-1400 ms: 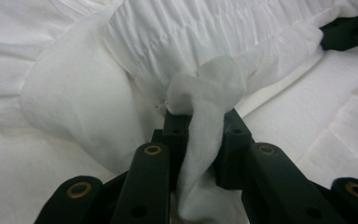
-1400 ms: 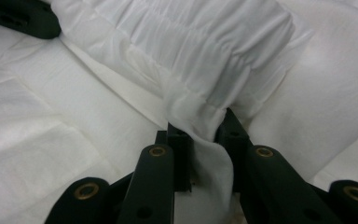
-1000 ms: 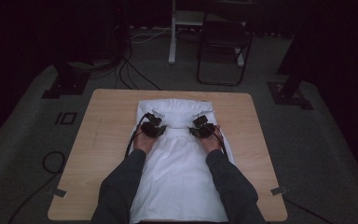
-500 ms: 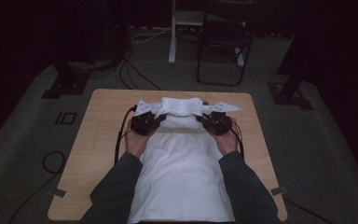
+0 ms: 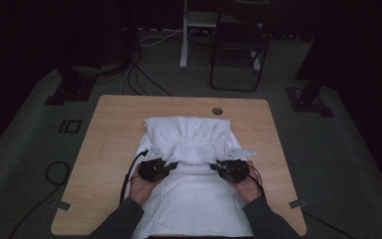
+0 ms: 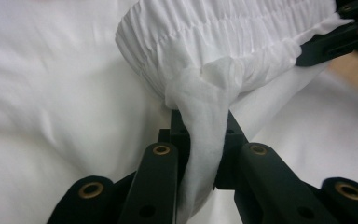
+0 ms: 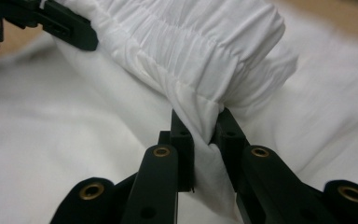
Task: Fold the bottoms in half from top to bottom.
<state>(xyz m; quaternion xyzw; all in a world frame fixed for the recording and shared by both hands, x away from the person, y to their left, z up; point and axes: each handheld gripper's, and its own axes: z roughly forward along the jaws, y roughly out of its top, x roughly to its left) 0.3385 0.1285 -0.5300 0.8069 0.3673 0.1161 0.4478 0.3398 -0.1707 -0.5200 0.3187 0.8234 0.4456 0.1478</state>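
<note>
Cloth is taking up most of the scene: a white garment [image 5: 194, 199] of thin, soft cotton is lying down the middle of the tabletop [image 5: 109, 129], reaching from near the far edge to the near edge, where it is hanging just over. Its gathered elastic band [image 5: 199, 149], ribbed with fine tight pleats, is being held doubled back across the smooth lower half, about midway between the far and near edges. The left gripper [image 5: 171, 165] is pinching the band's left end and the right gripper [image 5: 214, 168] its right end, each clamped tight on a twisted bunch of fabric. The high view is showing the pale wood top with rounded corners, a round hole [image 5: 217, 110] near its far edge, dark sleeves and both hands. The left gripper view is giving what that one cannot: the wrung fold [image 6: 205, 140] running down between the matte black jaws with their brass rivets, the left gripper's jaws having just been opening slightly around it. The right gripper view is showing the pleats fanning out above the pinched corner [image 7: 205, 116] and the other gripper's black tip far off.
</note>
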